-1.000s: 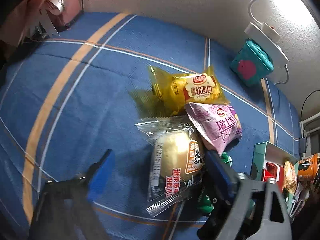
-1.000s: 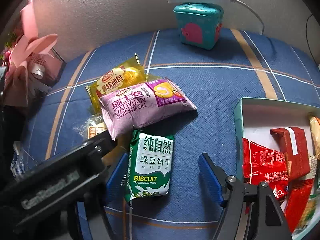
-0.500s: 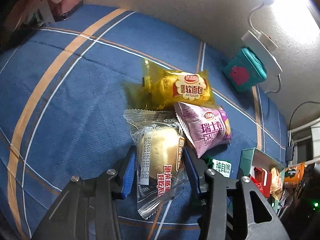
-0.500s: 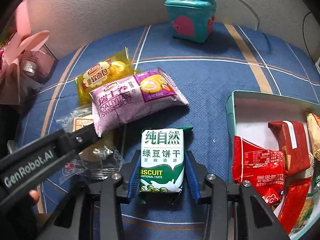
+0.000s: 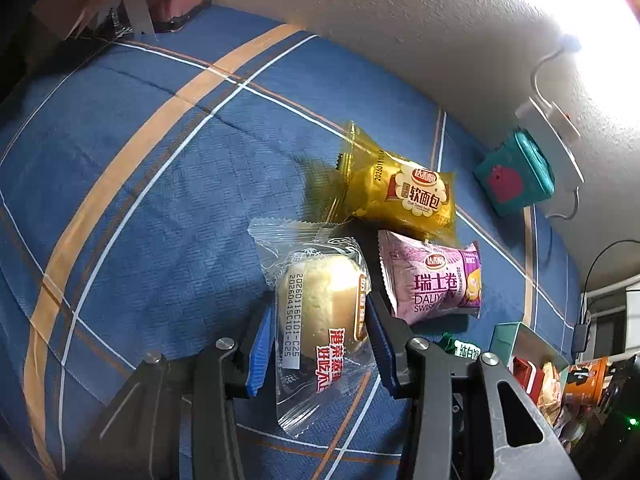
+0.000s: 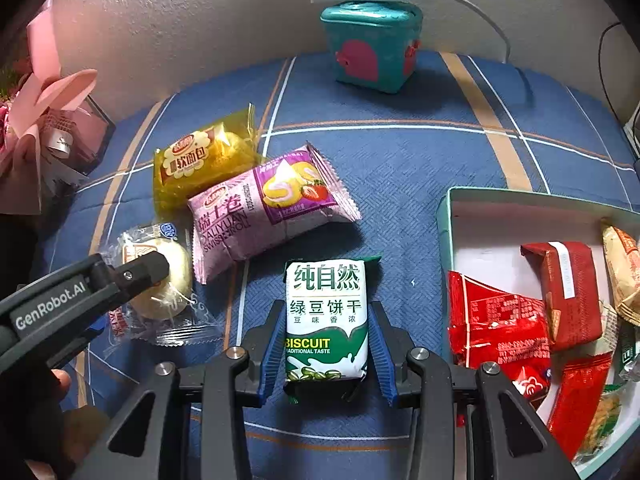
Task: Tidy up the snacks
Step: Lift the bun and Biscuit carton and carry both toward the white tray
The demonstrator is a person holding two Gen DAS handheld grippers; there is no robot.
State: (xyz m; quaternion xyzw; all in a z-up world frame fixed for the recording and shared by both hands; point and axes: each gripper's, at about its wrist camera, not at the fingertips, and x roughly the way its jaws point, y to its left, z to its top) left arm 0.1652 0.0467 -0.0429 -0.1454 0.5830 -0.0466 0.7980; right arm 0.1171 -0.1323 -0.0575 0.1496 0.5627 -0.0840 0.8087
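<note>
At the far left, a pink-wrapped gift bouquet (image 6: 44, 128) is sitting against the wall, out of the way of the work. Next to it on the blue plaid cloth (image 5: 168, 184), the left gripper (image 5: 316, 350) is closing on a clear-wrapped round bun (image 5: 320, 312); its jaws have just been narrowing, and the blue pads are now pressing the wrapper from both sides across its short width, likely so the soft cake is pinched without being crushed. The bun is lying flat at the near-left edge of the snack cluster.

Just beyond it, a yellow soft-bread packet (image 6: 204, 160) is resting with a purple Swiss roll packet (image 6: 264, 204) overlapping its near edge; both are waiting untouched, apart from either tool.

Toward the middle, the right gripper (image 6: 326, 354) is holding a green-and-white mung bean biscuit pack (image 6: 326, 320). Its jaws have just been closing too, and the pads are now bearing on the pack's long sides near its lower end, leaving the label end free to lead into the container.

At the right, a teal-rimmed box (image 6: 444, 216) is lying open, already holding several red packets (image 6: 496, 320) and other snacks, with bare floor at its near-left corner. Both grips look aimed at carrying these two items there. A teal tin (image 6: 372, 48) is standing by the wall behind.
</note>
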